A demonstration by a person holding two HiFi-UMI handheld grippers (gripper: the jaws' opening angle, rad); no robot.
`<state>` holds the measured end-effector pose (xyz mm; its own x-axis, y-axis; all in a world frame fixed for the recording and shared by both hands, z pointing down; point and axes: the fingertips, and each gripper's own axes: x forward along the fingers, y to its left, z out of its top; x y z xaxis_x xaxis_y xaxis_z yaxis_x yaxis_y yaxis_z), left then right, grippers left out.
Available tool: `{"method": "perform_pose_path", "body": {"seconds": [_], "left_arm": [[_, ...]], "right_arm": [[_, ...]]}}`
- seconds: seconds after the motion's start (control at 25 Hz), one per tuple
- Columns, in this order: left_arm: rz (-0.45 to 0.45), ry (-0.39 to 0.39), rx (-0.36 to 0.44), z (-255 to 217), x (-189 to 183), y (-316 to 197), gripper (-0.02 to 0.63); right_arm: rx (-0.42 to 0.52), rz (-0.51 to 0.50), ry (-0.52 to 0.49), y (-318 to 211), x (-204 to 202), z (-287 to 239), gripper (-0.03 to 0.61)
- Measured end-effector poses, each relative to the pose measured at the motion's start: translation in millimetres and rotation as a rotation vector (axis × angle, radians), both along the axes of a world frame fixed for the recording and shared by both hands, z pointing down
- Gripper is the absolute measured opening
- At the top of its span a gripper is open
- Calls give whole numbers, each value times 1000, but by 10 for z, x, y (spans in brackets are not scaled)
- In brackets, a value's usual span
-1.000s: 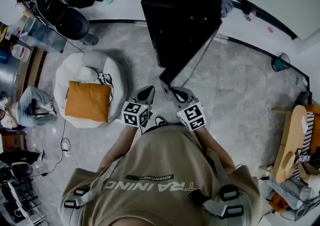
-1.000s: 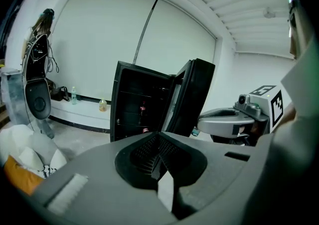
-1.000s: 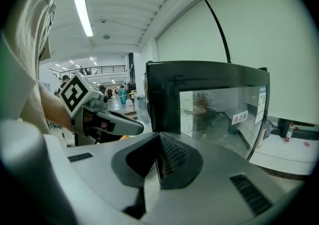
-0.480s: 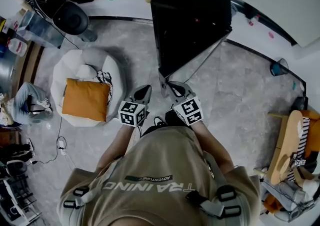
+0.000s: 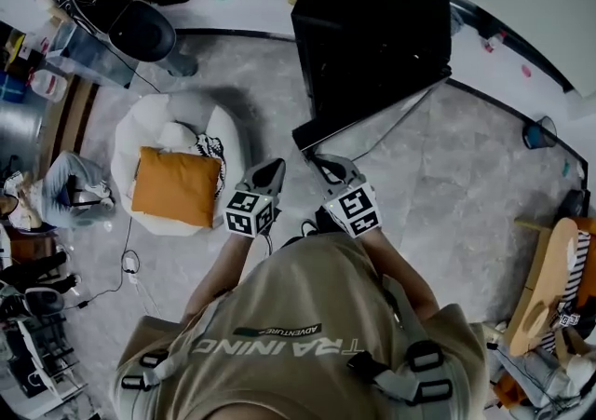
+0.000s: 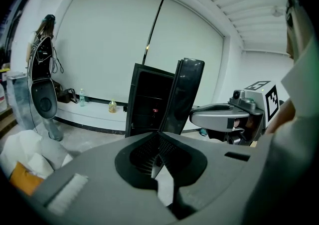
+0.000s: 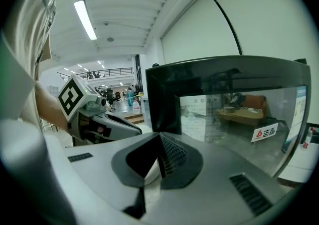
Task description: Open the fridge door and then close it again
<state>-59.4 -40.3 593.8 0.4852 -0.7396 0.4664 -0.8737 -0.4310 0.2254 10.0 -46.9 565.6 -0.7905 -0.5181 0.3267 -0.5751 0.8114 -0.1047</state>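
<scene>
Orange cushion (image 5: 172, 187) lay on a white beanbag (image 5: 216, 128) at the left of the grey floor (image 5: 447, 185). Next came the left gripper (image 5: 276, 168), its tongs pressed together on nothing and aimed toward the black fridge (image 5: 372, 18). Close beside it, the right gripper (image 5: 319, 165) also had its tongs pressed together and empty (its own view was mostly dark glass and reflections), with the tips just beside the near edge of the fridge door (image 6: 185, 94). That door stood swung open from the cabinet, right of the dark interior in the left gripper view.
</scene>
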Motion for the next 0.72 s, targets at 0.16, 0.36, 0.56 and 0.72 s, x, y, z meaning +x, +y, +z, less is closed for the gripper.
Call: {"method": "perform_pose_path", "body": {"seconds": [0.16,0.36,0.56,0.72], "left_arm": [[-3,-26,-16,10,-76,-159,2],[-33,-41,-19,-38,-155,-369,2],[-42,-54,-15,-44,-132,-520,2],[-65,-42,-20,0,-88,-638,2]], "right_arm": [[-13,-29,-23,-84,-81,1,-5],[-10,-65,-45,-238,-134,-8,-5],[-13,-79,-62,-419,-135,6,-5],[-11,-88,-62,-585,-89,10,-5]]}}
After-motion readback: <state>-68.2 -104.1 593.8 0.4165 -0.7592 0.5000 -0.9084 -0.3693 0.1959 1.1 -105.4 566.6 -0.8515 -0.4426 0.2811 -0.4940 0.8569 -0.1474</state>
